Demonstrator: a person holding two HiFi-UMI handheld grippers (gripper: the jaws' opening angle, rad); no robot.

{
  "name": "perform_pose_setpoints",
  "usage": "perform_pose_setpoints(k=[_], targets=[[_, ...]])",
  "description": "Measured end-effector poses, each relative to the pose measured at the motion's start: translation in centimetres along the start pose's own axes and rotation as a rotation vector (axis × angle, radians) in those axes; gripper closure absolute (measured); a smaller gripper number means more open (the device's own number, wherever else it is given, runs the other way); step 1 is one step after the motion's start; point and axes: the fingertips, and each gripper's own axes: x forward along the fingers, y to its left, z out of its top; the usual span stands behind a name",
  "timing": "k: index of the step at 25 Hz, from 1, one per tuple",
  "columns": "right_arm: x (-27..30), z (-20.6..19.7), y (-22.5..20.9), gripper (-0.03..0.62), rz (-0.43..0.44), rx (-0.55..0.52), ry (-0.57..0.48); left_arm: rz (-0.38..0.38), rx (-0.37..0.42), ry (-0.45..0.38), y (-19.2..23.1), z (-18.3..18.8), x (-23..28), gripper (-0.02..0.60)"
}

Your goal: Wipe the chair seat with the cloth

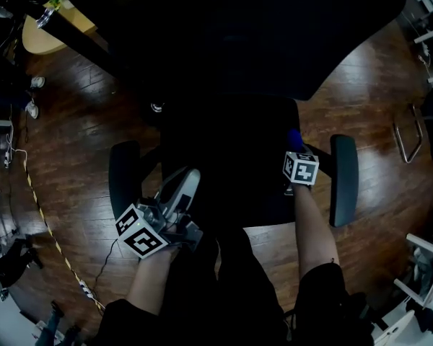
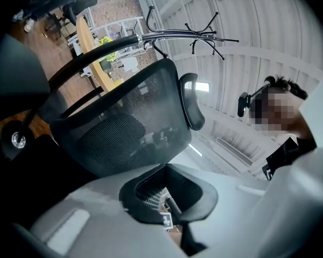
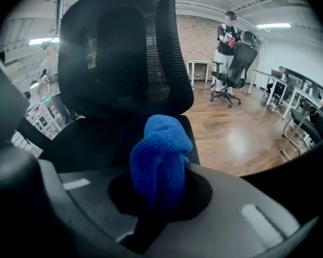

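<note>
Dark plank floor lies under a black office chair in an open room with a brick far wall. The right gripper has its jaws closed on a blue cloth, a fuzzy terry bundle folded into thick lobes that stands out past the jaw tips. In the head view the cloth shows only as a small blue patch ahead of that gripper's marker cube. There it sits over the right rear part of the chair seat, close to the right armrest. Whether it touches the seat cannot be told, since the seat is almost black there. The left gripper has its jaws drawn together with nothing between them. It is tipped upward, low at the seat's front left corner, beside the left armrest. Its view takes in the mesh backrest, the headrest, a coat rack and the ceiling. The backrest fills much of the right gripper view and hides the room's left side. To its right, a person stands by another office chair. A round wooden table is cut off at the head view's upper left.
</note>
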Motion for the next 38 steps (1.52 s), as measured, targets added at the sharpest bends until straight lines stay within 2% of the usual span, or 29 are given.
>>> perform_pose_setpoints(k=[4, 6, 8, 15, 18, 21, 25, 28, 34, 38], targets=[[-0.3, 0.3, 0.4, 0.562, -0.026, 0.003, 0.008, 0.006, 0.01, -0.042, -0.3, 1.3, -1.8, 0.589], [-0.3, 0.6, 3.2, 0.561, -0.005, -0.007, -0.016, 0.012, 0.013, -0.06, -0.3, 2.0, -3.3, 0.59], [0.3, 0.7, 8.3, 0.561, 0.081, -0.057, -0.031, 0.026, 0.011, -0.08, -0.2, 2.3, -4.4, 0.589], [2.1, -0.8, 30.8, 0.561, 0.486, -0.189, 0.012, 0.068, 0.016, -0.173, -0.5, 3.4, -7.5, 0.589], [1.5, -1.9, 37.5, 0.56, 0.593, -0.216, 0.037, 0.091, 0.021, -0.214, -0.7, 4.0, -9.2, 0.59], [1.0, -3.5, 41.0, 0.561, 0.644, -0.274, 0.057, 0.115, 0.028, -0.253, -0.8, 4.7, -11.1, 0.589], [1.1, -3.9, 40.9, 0.562, 0.639, -0.313, 0.023, 0.14, 0.027, -0.276, -0.6, 5.0, -13.1, 0.589], [1.5, -4.4, 38.1, 0.562, 0.57, -0.298, 0.018, 0.13, 0.025, -0.263, -0.3, 4.6, -13.2, 0.589], [1.6, -5.8, 26.4, 0.562, 0.366, -0.243, 0.025, 0.095, 0.03, -0.203, -1.0, 3.0, -10.2, 0.589], [0.0, -5.9, 16.6, 0.562, 0.214, -0.185, 0.032, 0.038, 0.018, -0.125, -2.0, 1.0, -6.6, 0.589]])
